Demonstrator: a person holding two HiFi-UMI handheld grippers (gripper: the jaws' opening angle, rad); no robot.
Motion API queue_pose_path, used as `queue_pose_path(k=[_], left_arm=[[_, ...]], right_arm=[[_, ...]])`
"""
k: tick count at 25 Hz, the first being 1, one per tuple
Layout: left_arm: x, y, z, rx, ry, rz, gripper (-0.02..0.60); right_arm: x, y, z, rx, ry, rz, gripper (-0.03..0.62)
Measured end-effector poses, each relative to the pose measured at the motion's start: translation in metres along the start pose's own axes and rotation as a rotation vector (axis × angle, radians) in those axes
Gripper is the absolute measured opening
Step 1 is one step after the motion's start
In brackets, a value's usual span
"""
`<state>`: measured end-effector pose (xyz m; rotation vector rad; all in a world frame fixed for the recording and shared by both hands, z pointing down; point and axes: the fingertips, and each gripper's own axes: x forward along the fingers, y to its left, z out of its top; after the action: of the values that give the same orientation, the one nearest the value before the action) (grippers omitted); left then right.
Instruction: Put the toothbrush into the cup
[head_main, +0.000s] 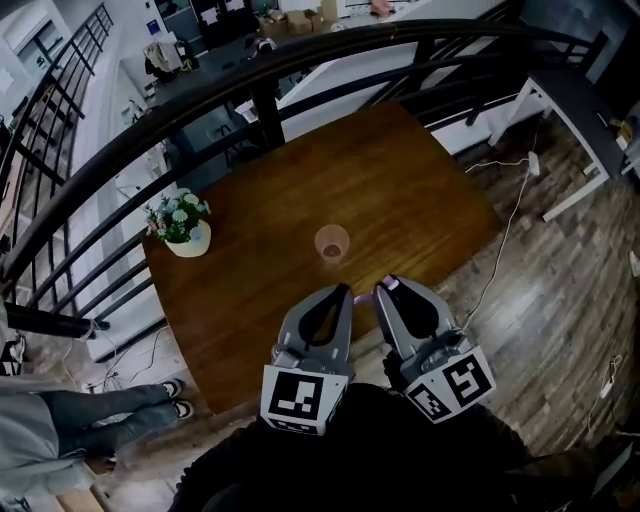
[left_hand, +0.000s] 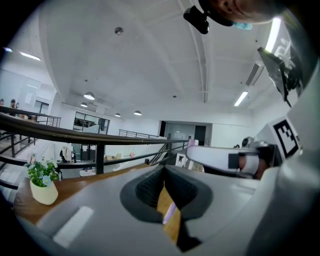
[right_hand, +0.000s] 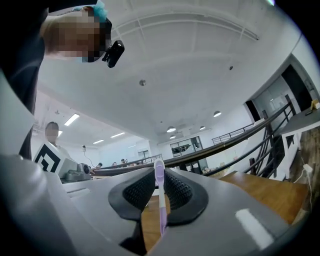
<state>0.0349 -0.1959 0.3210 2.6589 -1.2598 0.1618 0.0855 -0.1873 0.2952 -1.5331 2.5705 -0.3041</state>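
A translucent pinkish cup (head_main: 332, 243) stands upright near the middle of the brown wooden table (head_main: 400, 170). My right gripper (head_main: 383, 288) (right_hand: 159, 172) hovers just short of the cup and to its right, shut on a lilac and white toothbrush (right_hand: 160, 200) (head_main: 389, 283) that stands upright between the pads, head up. Close beside it on the left, my left gripper (head_main: 346, 291) (left_hand: 162, 170) has its pads together and grips nothing I can make out. A lilac sliver shows low in its gap; I cannot tell what it is.
A white pot of flowers (head_main: 185, 232) (left_hand: 42, 187) sits at the table's left corner. A dark curved railing (head_main: 200, 110) runs behind the table. A person's legs (head_main: 130, 405) stand at the lower left. A white desk (head_main: 590, 110) and cables lie on the right.
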Motion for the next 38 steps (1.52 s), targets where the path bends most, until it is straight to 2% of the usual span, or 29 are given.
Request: queue_pose_path(k=[7, 13, 27, 38], left_arm=[[0.010, 0.039, 0.023, -0.024, -0.073, 0.016, 0.009], [0.017, 0.058, 0.017, -0.037, -0.076, 0.037, 0.009], [0.054, 0.094, 0.012, -0.090, -0.004, 0.130, 0.009], [0.100, 0.112, -0.024, -0.156, 0.142, 0.203, 0.009]], right_arm=[[0.038, 0.002, 0.011, -0.059, -0.010, -0.001, 0.055], [0.056, -0.001, 0.004, -0.048, 0.013, 0.013, 0.055], [0.114, -0.035, -0.002, -0.025, 0.063, 0.068, 0.055], [0.153, -0.082, -0.048, 0.060, 0.210, 0.103, 0.057]])
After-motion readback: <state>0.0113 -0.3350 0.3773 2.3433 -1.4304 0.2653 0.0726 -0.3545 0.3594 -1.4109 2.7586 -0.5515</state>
